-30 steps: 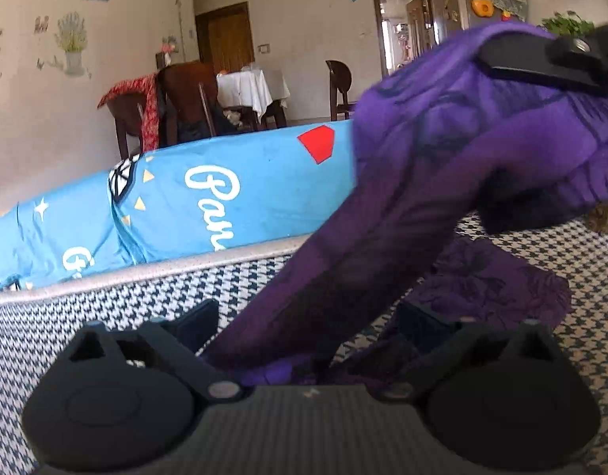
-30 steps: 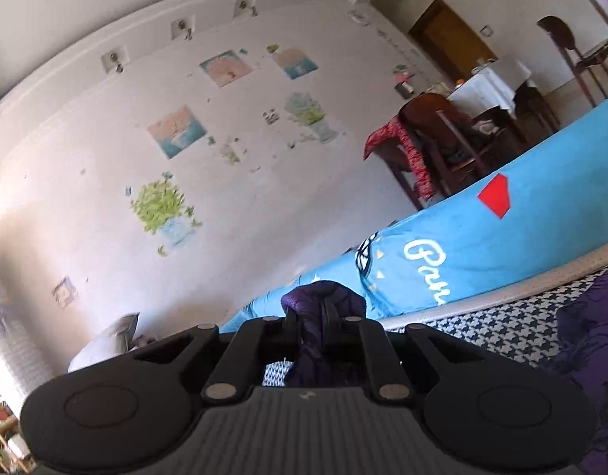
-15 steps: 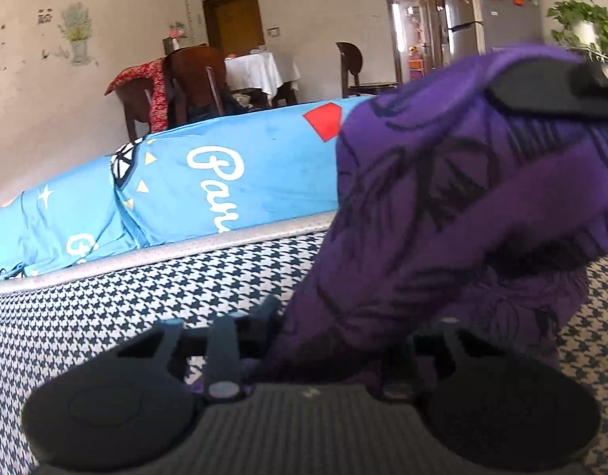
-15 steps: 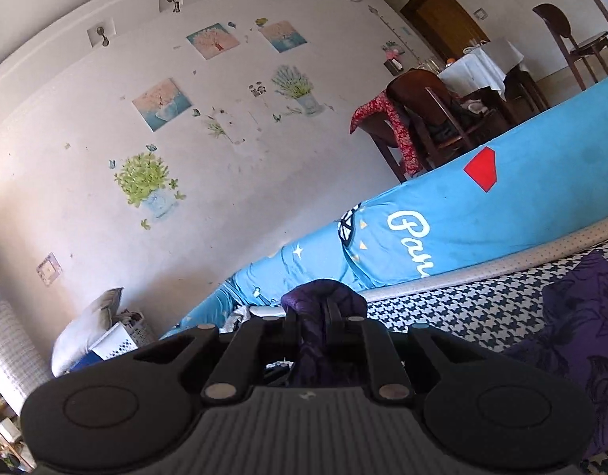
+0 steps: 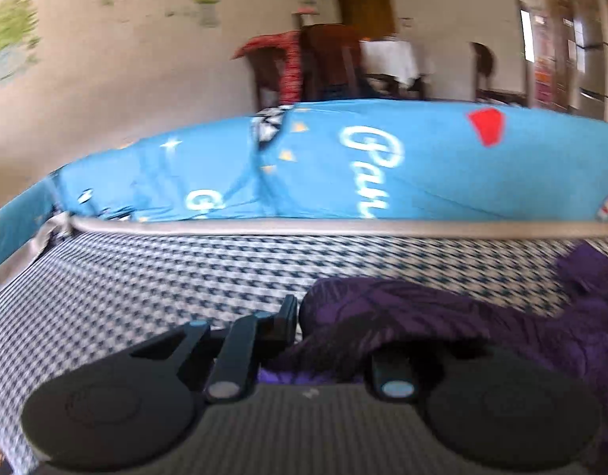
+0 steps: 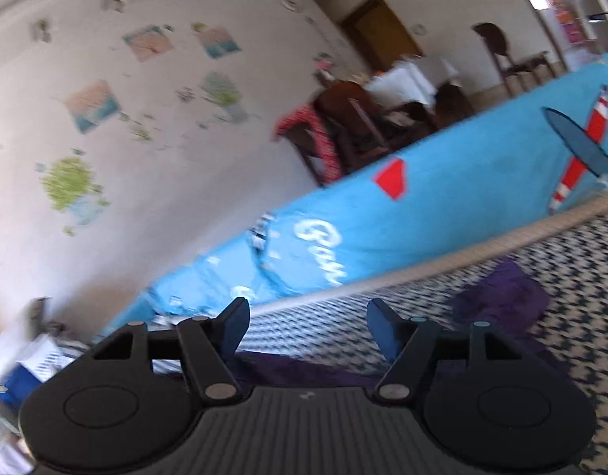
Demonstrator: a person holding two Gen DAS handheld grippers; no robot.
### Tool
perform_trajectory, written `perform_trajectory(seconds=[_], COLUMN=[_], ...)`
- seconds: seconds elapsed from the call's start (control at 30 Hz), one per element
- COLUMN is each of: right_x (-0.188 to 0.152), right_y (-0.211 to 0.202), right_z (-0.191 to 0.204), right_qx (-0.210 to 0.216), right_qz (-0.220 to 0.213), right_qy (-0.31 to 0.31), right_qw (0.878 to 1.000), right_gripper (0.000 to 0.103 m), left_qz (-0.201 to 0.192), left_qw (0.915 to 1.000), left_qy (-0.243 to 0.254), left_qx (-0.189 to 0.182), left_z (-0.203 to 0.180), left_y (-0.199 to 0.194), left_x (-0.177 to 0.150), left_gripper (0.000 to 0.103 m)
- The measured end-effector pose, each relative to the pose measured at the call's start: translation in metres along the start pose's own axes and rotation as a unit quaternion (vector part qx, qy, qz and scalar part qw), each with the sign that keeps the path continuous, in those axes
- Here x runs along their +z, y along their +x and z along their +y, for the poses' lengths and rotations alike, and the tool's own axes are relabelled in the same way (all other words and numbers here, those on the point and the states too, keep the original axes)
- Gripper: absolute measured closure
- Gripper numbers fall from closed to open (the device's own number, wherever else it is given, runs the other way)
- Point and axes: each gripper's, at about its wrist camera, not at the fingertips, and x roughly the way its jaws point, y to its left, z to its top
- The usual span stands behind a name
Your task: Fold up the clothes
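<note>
A purple patterned garment [image 5: 442,324] lies crumpled on the houndstooth surface [image 5: 145,277]. In the left wrist view my left gripper [image 5: 314,320] is shut on a fold of it. One finger [image 5: 288,316] shows and cloth hides the other. In the right wrist view my right gripper [image 6: 308,316] stands open with nothing between its fingers. A strip of the purple garment [image 6: 304,368] lies just below it, and another part [image 6: 502,301] rests farther right on the houndstooth surface [image 6: 561,261].
A blue printed cover [image 5: 383,166] rises behind the grey piped edge [image 5: 304,226] of the surface. Beyond it stand wooden chairs [image 5: 327,63] and a white-clothed table [image 6: 403,79]. A blue box [image 6: 23,376] sits low at the left. Both views are blurred.
The right gripper has opened and let go of the purple garment. The garment has dropped from its raised hang onto the surface. The left gripper has shut on it.
</note>
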Motion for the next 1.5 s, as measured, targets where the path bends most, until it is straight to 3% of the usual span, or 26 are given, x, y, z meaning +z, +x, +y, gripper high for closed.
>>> perform_trajectory(seconds=[0.2, 0.33, 0.5, 0.67, 0.77, 0.83, 0.97, 1.13, 1.23, 1.4, 1.5], right_x=[-0.007, -0.017, -0.041, -0.052, -0.059, -0.064, -0.052, -0.022, -0.013, -0.009, -0.006], right_y=[0.027, 0.054, 0.093, 0.107, 0.116, 0.122, 0.115, 0.080, 0.063, 0.043, 0.029], right_z=[-0.004, -0.001, 0.007, 0.007, 0.007, 0.007, 0.007, 0.005, 0.003, -0.010, -0.019], right_qx=[-0.083, -0.102, -0.123, -0.138, -0.147, -0.153, -0.165, -0.166, -0.176, -0.221, -0.273], right_qz=[0.027, 0.066, 0.143, 0.163, 0.175, 0.182, 0.137, 0.032, 0.002, -0.003, -0.001], right_qy=[-0.025, -0.048, -0.082, -0.089, -0.094, -0.097, -0.088, -0.054, -0.056, -0.041, -0.024], right_qw=[0.996, 0.991, 0.979, 0.973, 0.969, 0.966, 0.973, 0.984, 0.983, 0.974, 0.962], right_gripper=[0.037, 0.036, 0.031, 0.035, 0.056, 0.084, 0.098, 0.099, 0.098, 0.099, 0.100], left_qz=[-0.011, -0.017, -0.012, -0.003, -0.006, -0.014, -0.044, -0.097, -0.120, -0.084, -0.066], left_qw=[0.9983, 0.9969, 0.9956, 0.9956, 0.9953, 0.9945, 0.9900, 0.9760, 0.9672, 0.9713, 0.9694], left_qy=[-0.032, -0.042, -0.052, -0.054, -0.054, -0.056, -0.071, -0.107, -0.116, -0.114, -0.121], left_qx=[0.048, 0.064, 0.077, 0.077, 0.080, 0.087, 0.114, 0.163, 0.192, 0.191, 0.204], left_z=[0.037, 0.054, 0.070, 0.079, 0.081, 0.083, 0.089, 0.104, 0.112, 0.122, 0.131], left_y=[-0.002, -0.004, -0.001, 0.004, 0.005, 0.004, -0.001, -0.021, -0.031, -0.023, -0.017], left_x=[0.011, 0.015, 0.019, 0.019, 0.020, 0.022, 0.034, 0.051, 0.057, 0.057, 0.056], left_gripper=[0.089, 0.089, 0.088, 0.087, 0.087, 0.087, 0.087, 0.087, 0.087, 0.087, 0.087])
